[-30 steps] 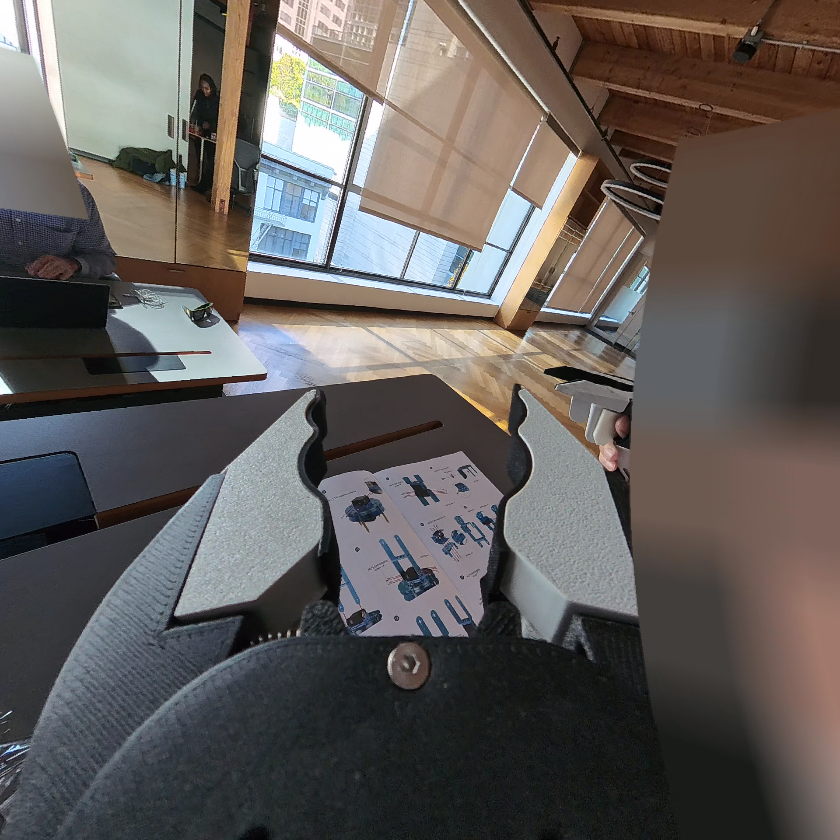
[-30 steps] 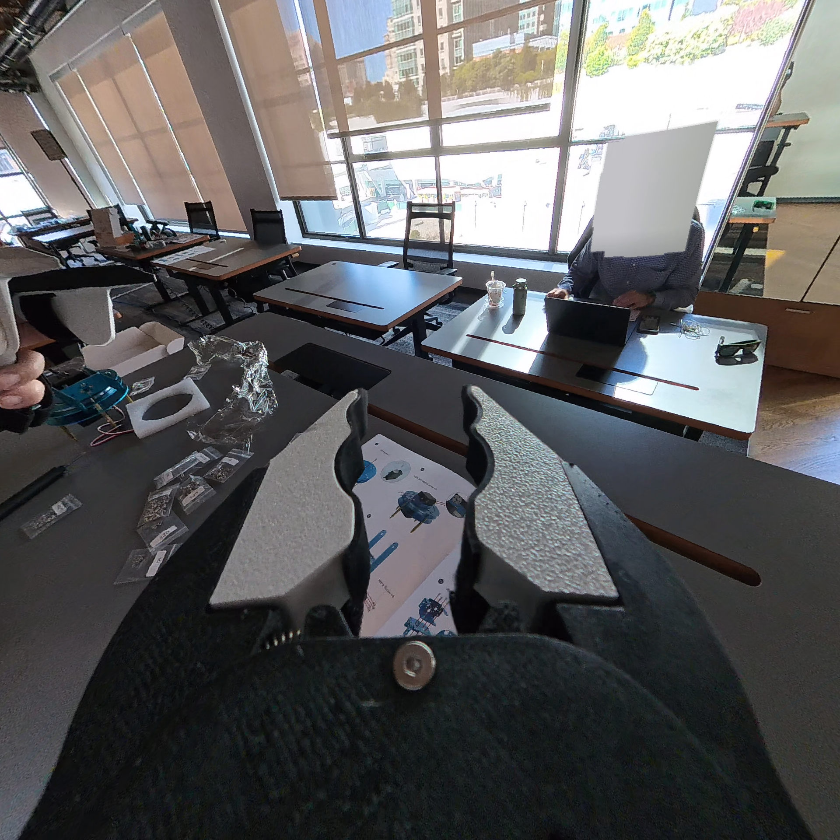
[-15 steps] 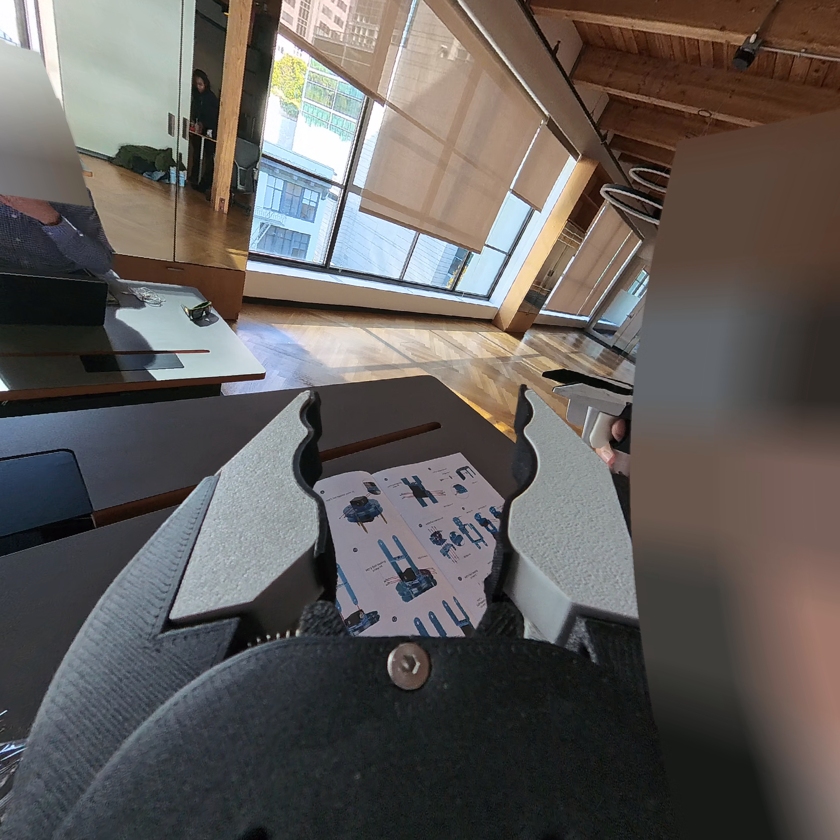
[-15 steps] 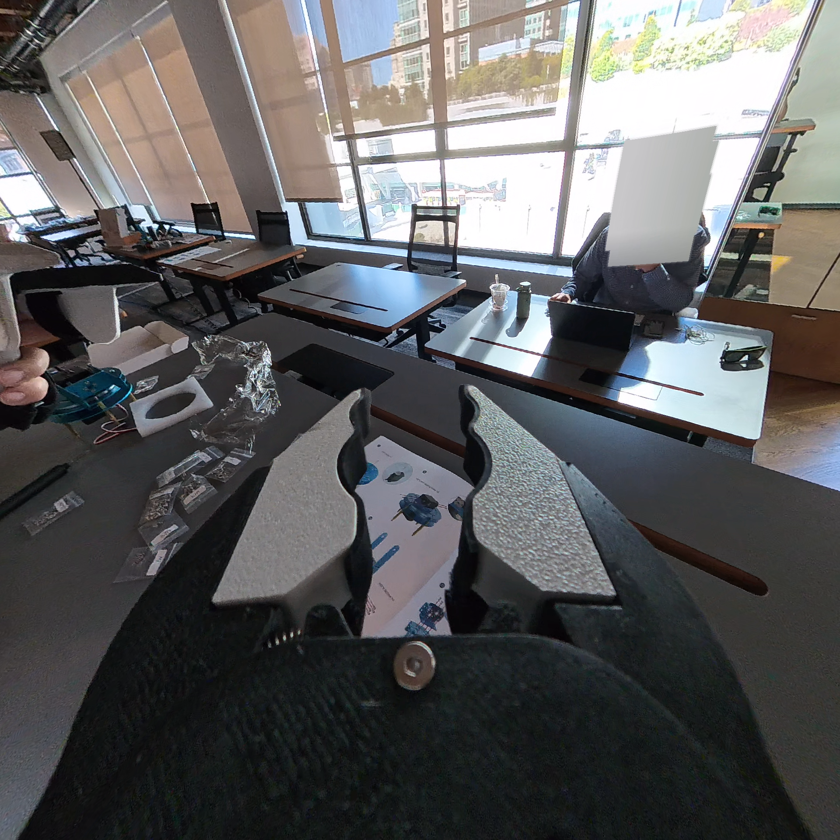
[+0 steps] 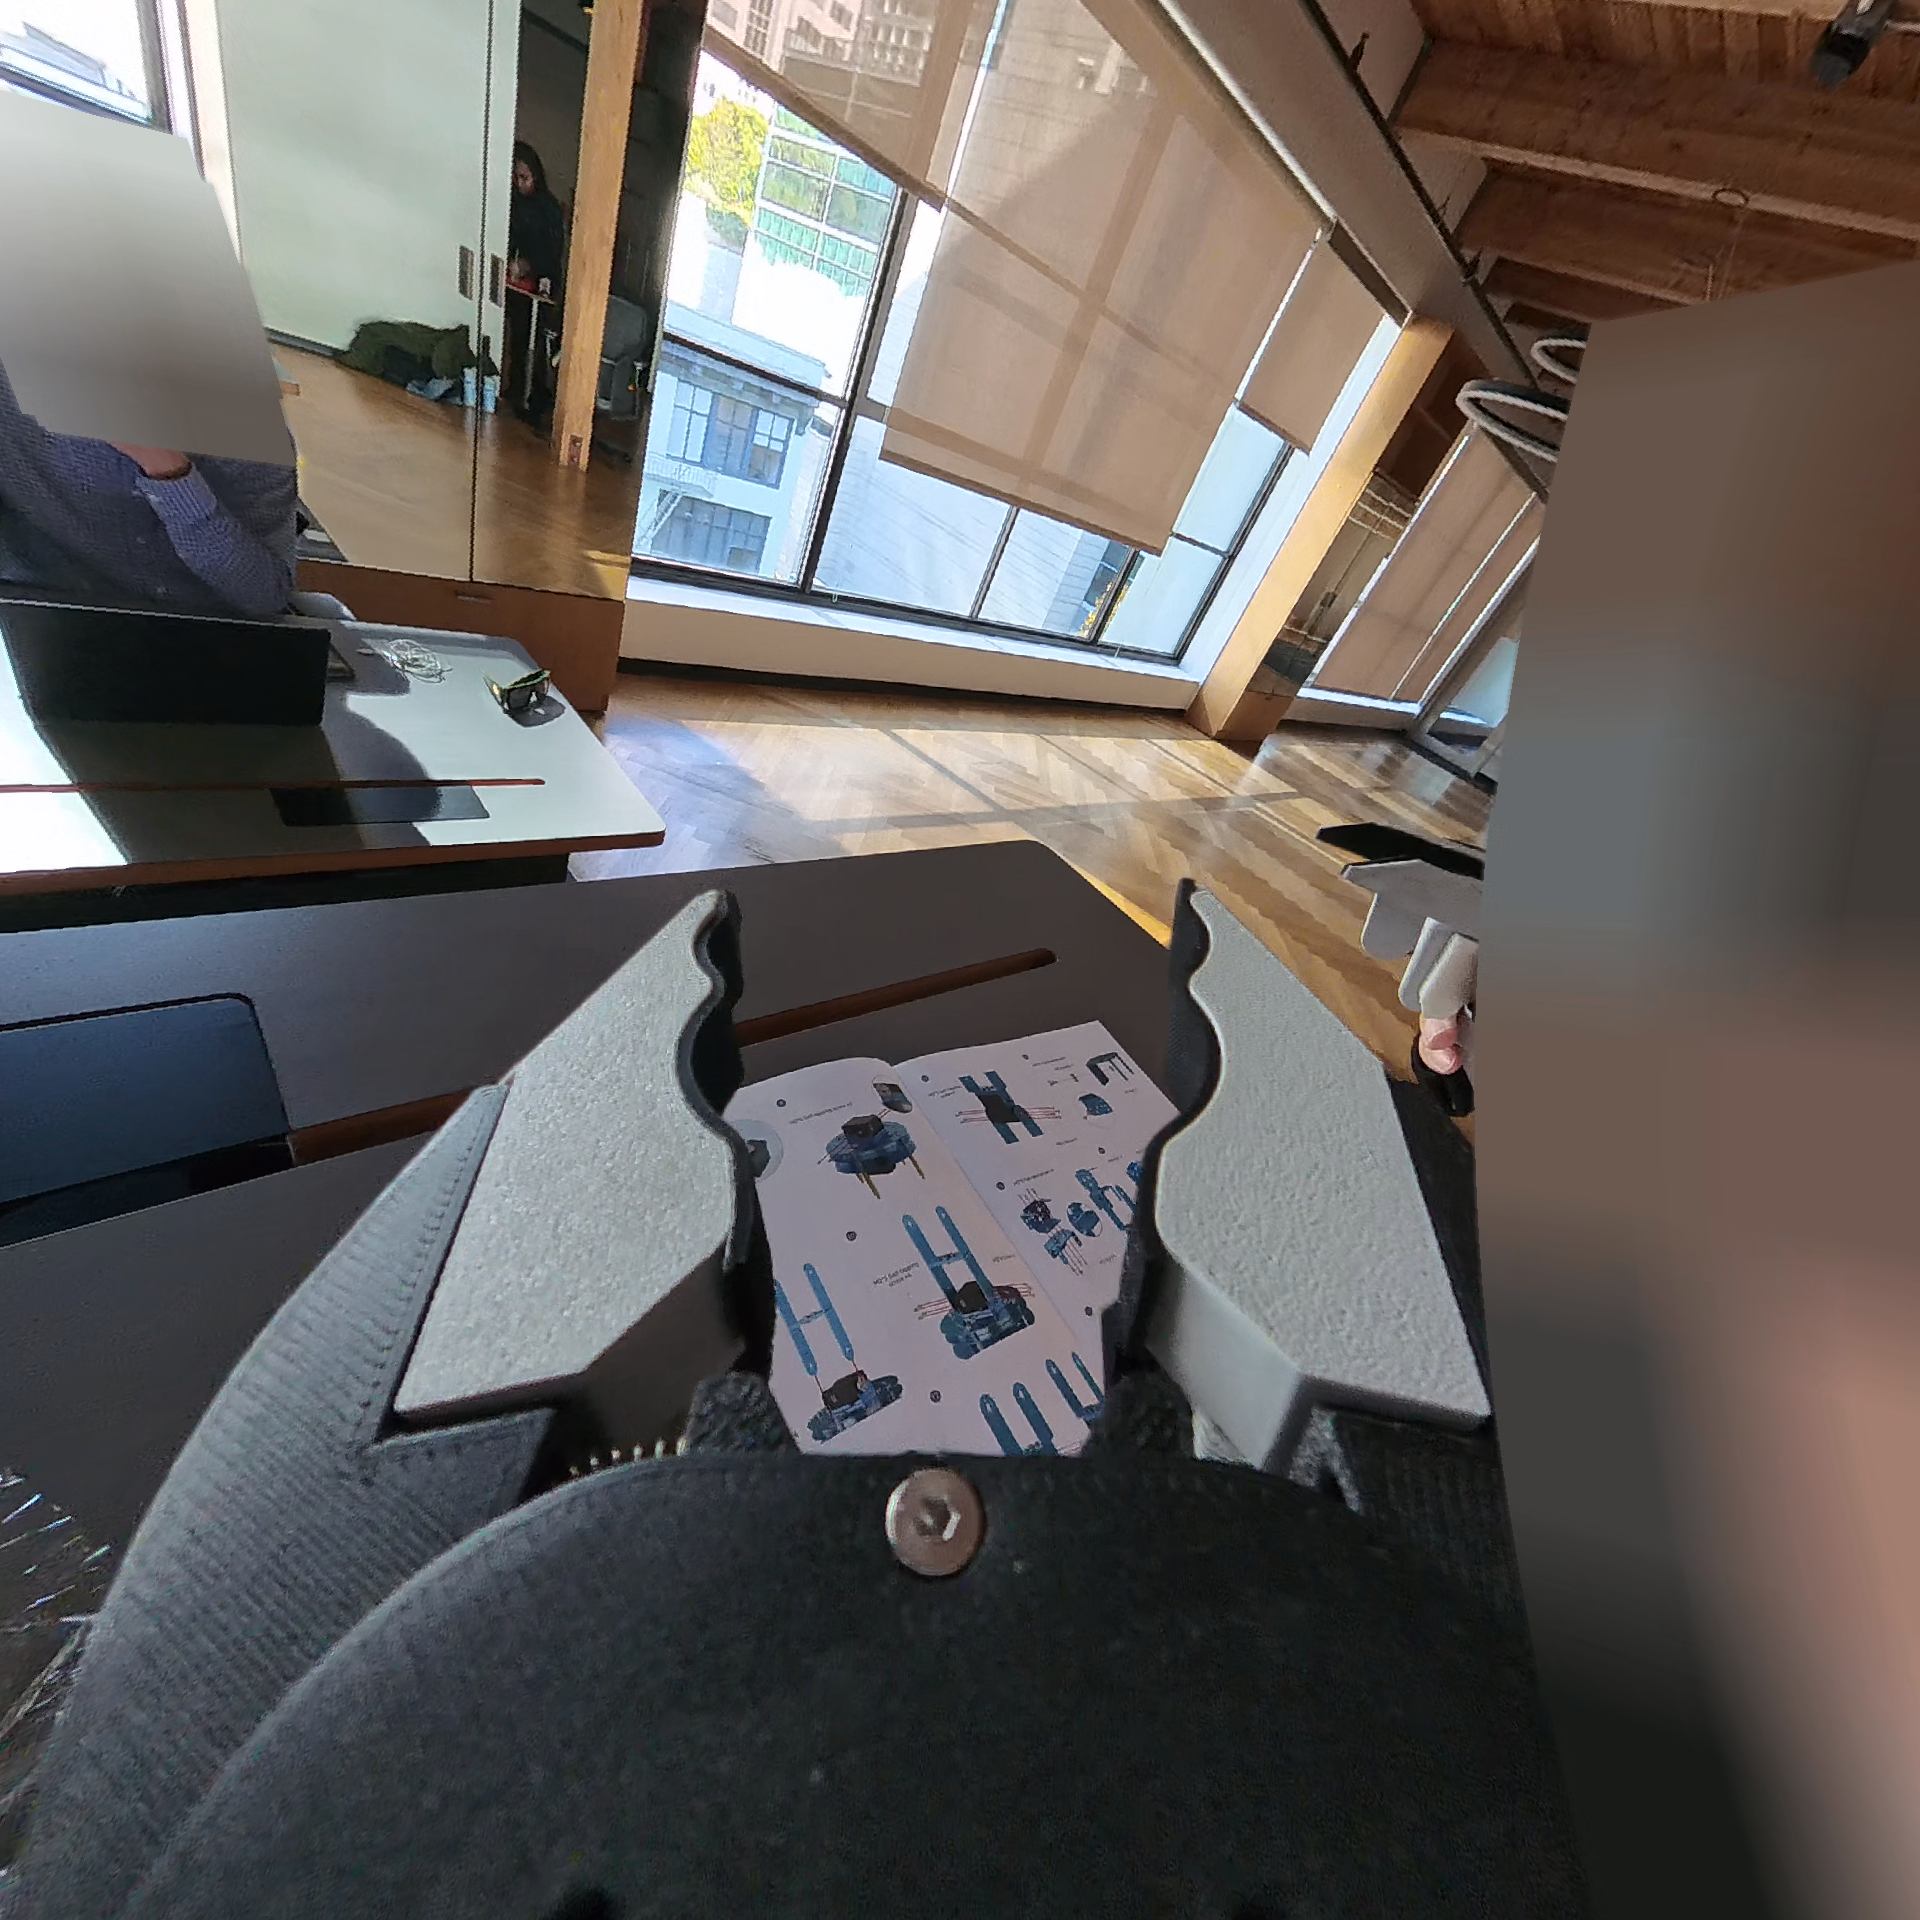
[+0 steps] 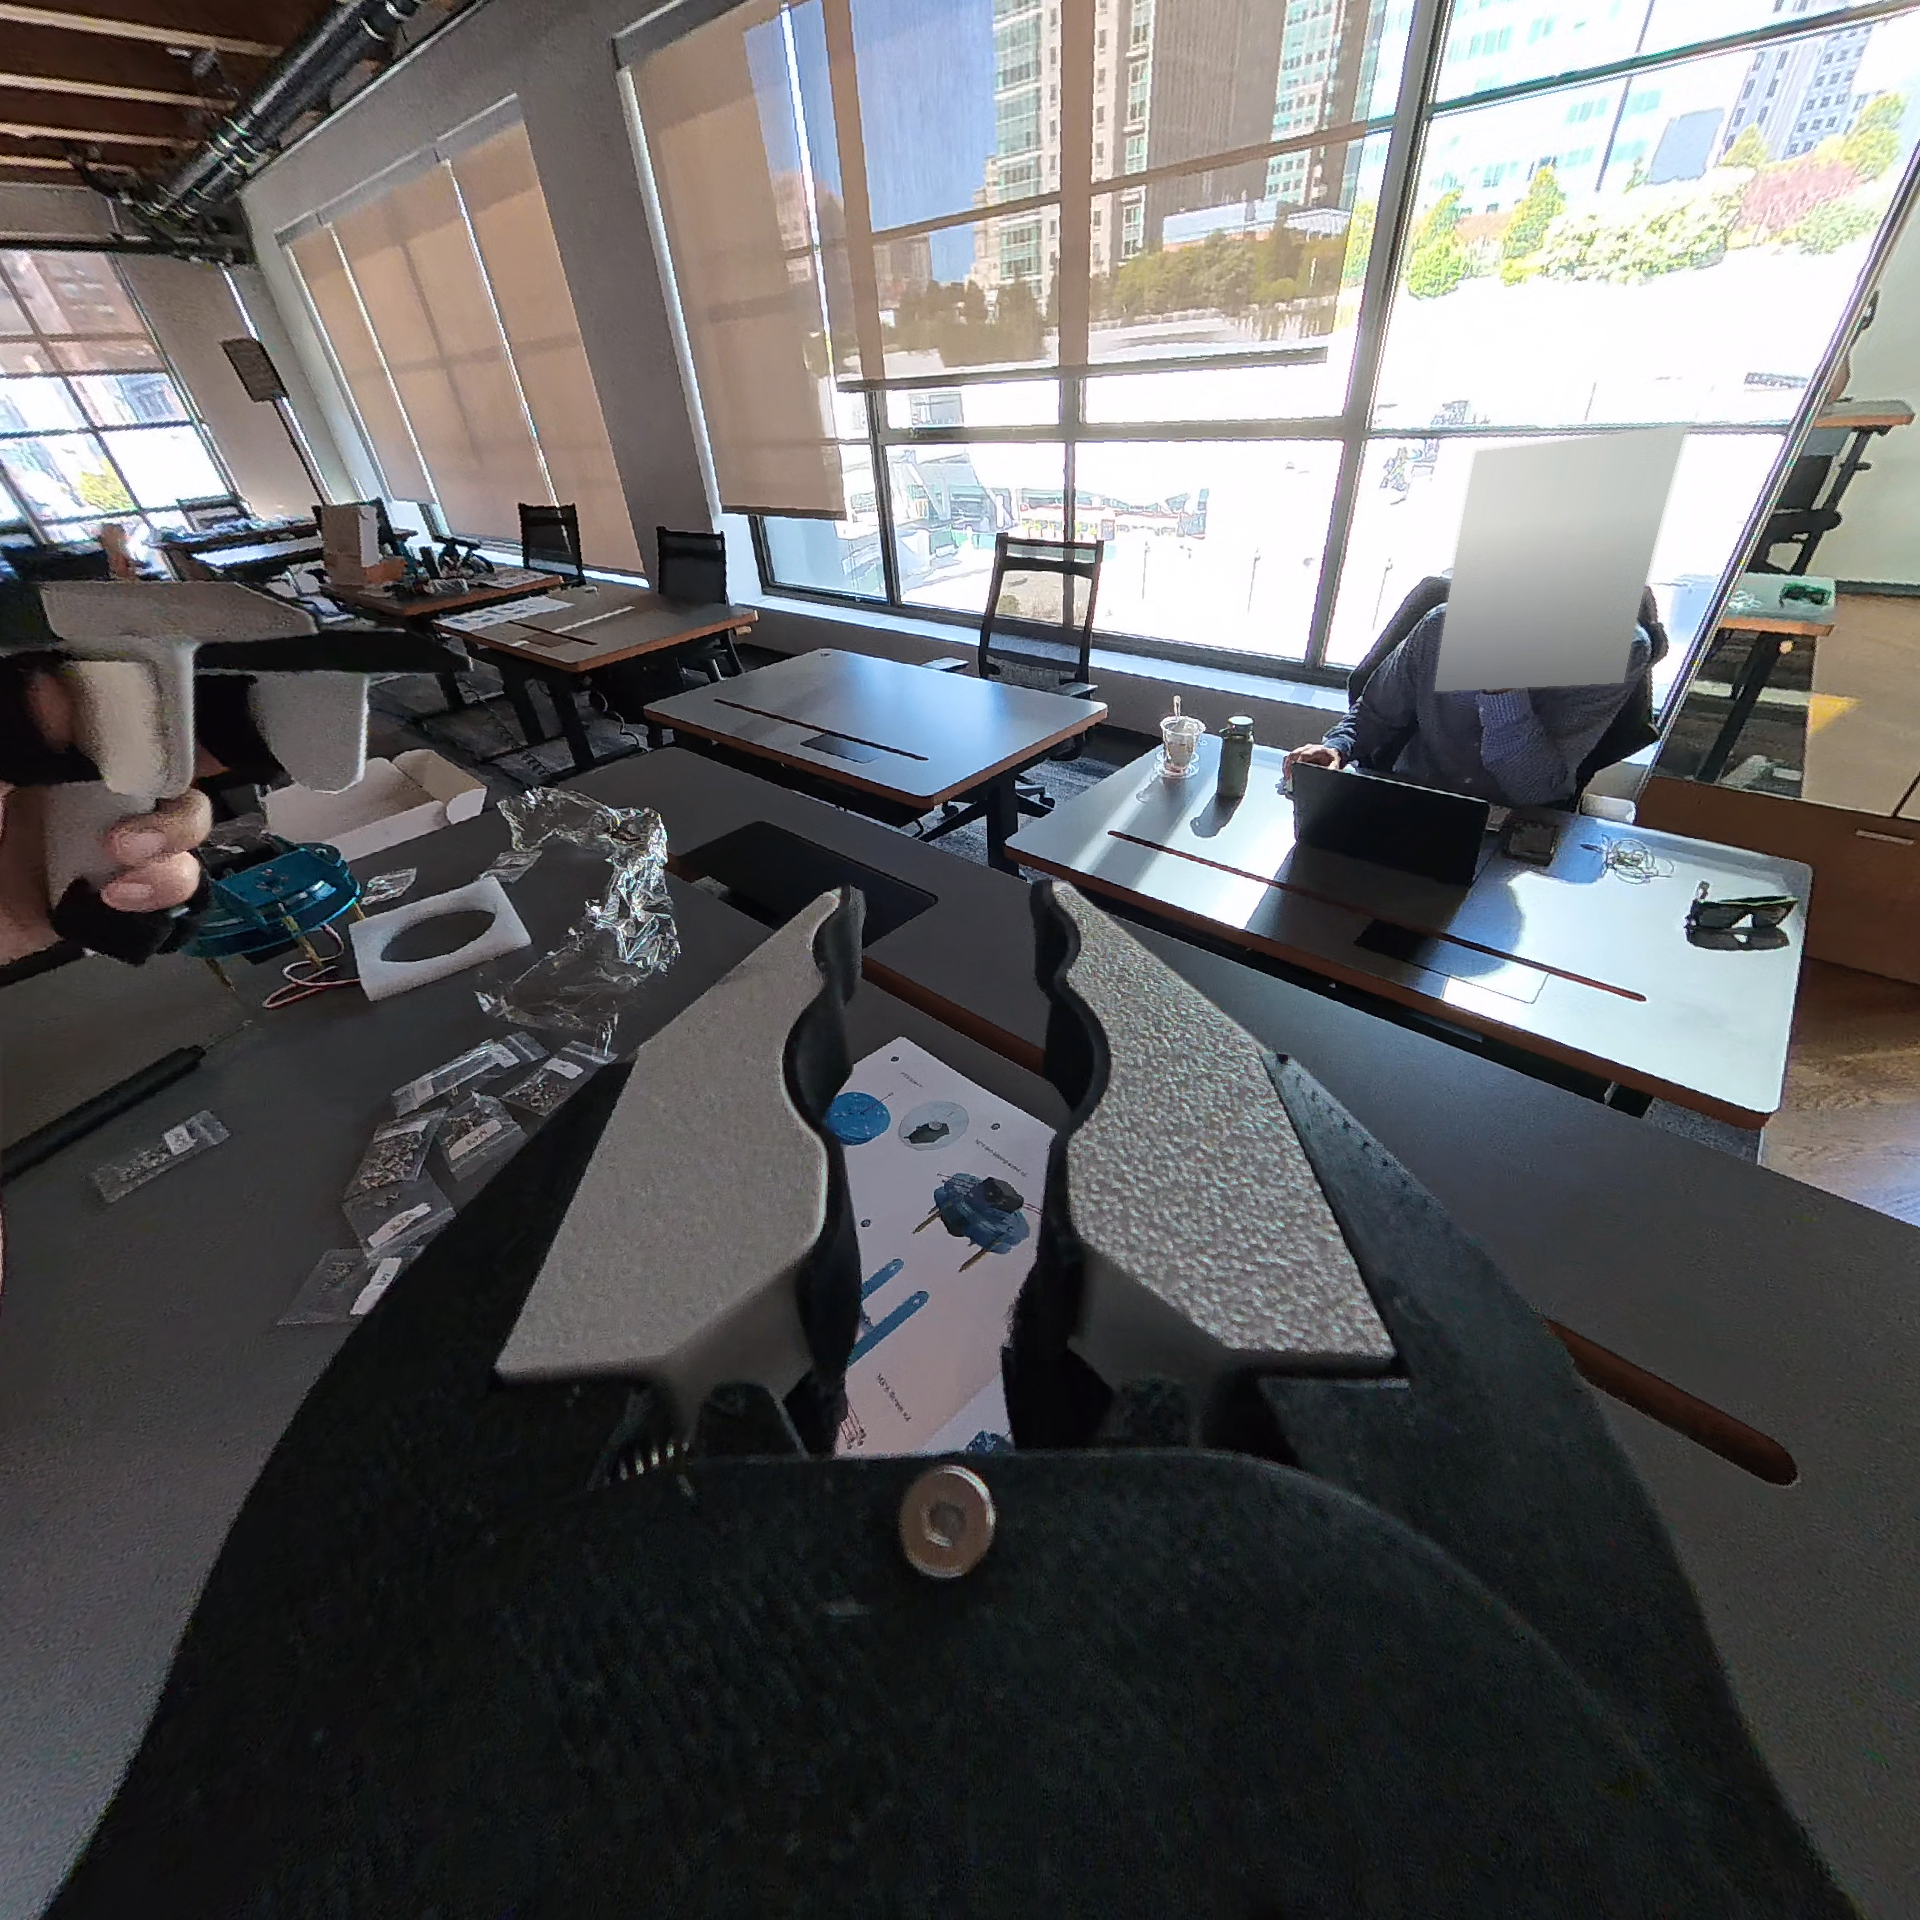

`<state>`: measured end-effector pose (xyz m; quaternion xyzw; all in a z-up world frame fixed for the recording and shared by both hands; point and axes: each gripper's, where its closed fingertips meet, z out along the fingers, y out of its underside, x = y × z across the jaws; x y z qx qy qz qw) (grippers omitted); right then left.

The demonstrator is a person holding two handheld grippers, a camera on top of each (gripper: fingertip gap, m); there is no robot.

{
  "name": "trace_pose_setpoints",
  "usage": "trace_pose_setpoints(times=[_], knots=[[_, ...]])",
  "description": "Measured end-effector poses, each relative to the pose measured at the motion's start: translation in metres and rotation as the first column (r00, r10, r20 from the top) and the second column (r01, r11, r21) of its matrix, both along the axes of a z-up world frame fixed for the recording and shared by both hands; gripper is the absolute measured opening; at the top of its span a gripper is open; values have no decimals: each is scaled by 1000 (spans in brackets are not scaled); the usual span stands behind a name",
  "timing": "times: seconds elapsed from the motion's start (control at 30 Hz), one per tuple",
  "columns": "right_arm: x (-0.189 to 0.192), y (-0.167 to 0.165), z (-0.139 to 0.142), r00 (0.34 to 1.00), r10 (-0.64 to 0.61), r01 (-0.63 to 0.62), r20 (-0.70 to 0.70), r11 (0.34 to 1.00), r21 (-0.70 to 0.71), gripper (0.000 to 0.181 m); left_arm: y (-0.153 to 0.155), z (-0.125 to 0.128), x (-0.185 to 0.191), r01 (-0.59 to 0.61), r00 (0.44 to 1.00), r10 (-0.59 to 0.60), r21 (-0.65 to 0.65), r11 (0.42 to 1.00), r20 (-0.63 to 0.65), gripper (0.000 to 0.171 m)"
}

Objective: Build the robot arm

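Observation:
An open instruction booklet (image 5: 935, 1226) with blue drawings lies flat on the dark table (image 5: 364, 997). My left gripper (image 5: 956, 925) is open wide and empty, held above the booklet, which shows between its fingers. My right gripper (image 6: 943, 914) is open with a narrower gap and also empty, and it hovers over the same booklet (image 6: 935, 1143). The left gripper also shows in the right wrist view (image 6: 197, 665), held up by a hand at the left. The right gripper's tip (image 5: 1413, 904) shows at the right of the left wrist view.
On the table's left lie a blue round chassis (image 6: 275, 899), a white foam piece (image 6: 426, 940), crumpled clear plastic (image 6: 592, 914), several small parts bags (image 6: 447, 1122) and a black rod (image 6: 94, 1112). A person works at a laptop (image 6: 1387, 836) on the desk beyond.
Both grippers stay over the booklet with only small shifts. The right gripper's jaws have narrowed a little. The person at the far desk has moved an arm.

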<state>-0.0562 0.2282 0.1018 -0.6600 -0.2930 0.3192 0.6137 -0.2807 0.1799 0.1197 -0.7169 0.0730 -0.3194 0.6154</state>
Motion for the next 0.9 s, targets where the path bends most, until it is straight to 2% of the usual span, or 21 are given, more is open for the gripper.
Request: trace_pose_setpoints(times=[0.9], knots=[[-5,1,-7,1000,18,-18,22,1000,-26,32,-7,10,3,25,999,-26,30,999,33,85]])
